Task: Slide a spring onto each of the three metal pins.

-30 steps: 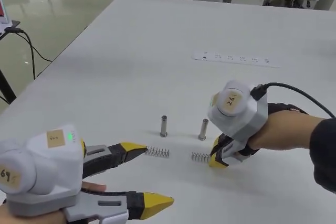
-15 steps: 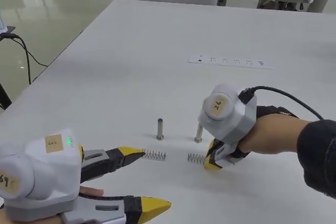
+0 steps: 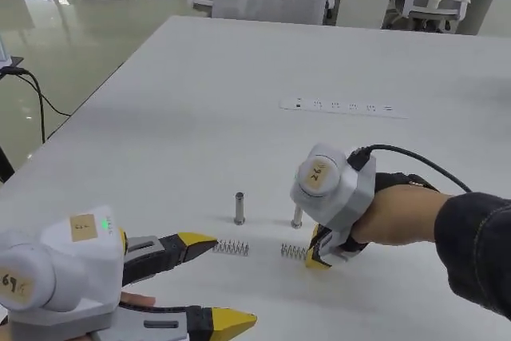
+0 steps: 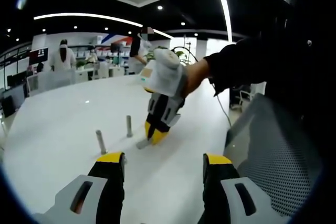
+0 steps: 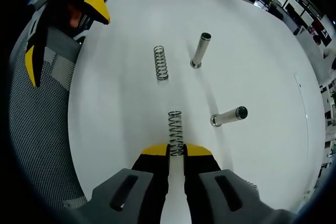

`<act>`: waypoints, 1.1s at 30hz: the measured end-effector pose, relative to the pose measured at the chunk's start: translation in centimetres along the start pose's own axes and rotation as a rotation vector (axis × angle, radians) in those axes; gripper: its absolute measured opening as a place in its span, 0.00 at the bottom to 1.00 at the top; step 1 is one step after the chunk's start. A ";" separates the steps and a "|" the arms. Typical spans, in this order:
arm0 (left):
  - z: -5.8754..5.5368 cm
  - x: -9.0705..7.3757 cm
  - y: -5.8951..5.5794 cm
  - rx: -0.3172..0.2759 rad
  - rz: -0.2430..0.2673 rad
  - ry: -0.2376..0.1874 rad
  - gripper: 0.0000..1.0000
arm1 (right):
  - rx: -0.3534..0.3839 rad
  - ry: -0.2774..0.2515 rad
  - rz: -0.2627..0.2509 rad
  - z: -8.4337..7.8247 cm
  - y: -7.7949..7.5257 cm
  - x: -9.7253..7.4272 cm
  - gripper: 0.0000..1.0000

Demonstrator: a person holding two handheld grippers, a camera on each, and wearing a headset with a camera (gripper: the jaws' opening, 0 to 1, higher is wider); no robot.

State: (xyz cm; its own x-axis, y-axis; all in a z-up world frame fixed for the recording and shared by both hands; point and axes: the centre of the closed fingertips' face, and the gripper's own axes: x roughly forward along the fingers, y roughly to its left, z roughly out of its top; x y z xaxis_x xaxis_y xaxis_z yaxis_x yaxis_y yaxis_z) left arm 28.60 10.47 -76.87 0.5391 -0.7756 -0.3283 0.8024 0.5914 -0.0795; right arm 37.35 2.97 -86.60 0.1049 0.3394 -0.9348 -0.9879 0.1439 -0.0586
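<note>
A white power strip (image 3: 343,106) lies on the table (image 3: 239,69).

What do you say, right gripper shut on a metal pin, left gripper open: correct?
Not quite: the right gripper view shows the right gripper shut on the end of a spring, not a metal pin. The left gripper is open.

The table (image 3: 200,117) is white. Two metal pins stand upright on it: left pin (image 3: 239,208), right pin (image 3: 297,217). Just nearer lie a left spring (image 3: 231,247) and a right spring (image 3: 292,251). A power strip (image 3: 343,106) lies farther back.
</note>
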 end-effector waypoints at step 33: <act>0.7 0.5 0.7 0.051 -0.048 0.034 0.52 | -0.082 -0.083 0.054 3.1 4.0 -5.0 0.07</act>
State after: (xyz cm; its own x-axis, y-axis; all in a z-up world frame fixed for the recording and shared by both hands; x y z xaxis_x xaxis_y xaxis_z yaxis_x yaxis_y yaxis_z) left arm 29.58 10.31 -76.46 0.4918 -0.7941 -0.3570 0.8393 0.5415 -0.0483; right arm 33.18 4.71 -81.05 0.0571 0.4206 -0.9055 -0.9980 0.0483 -0.0404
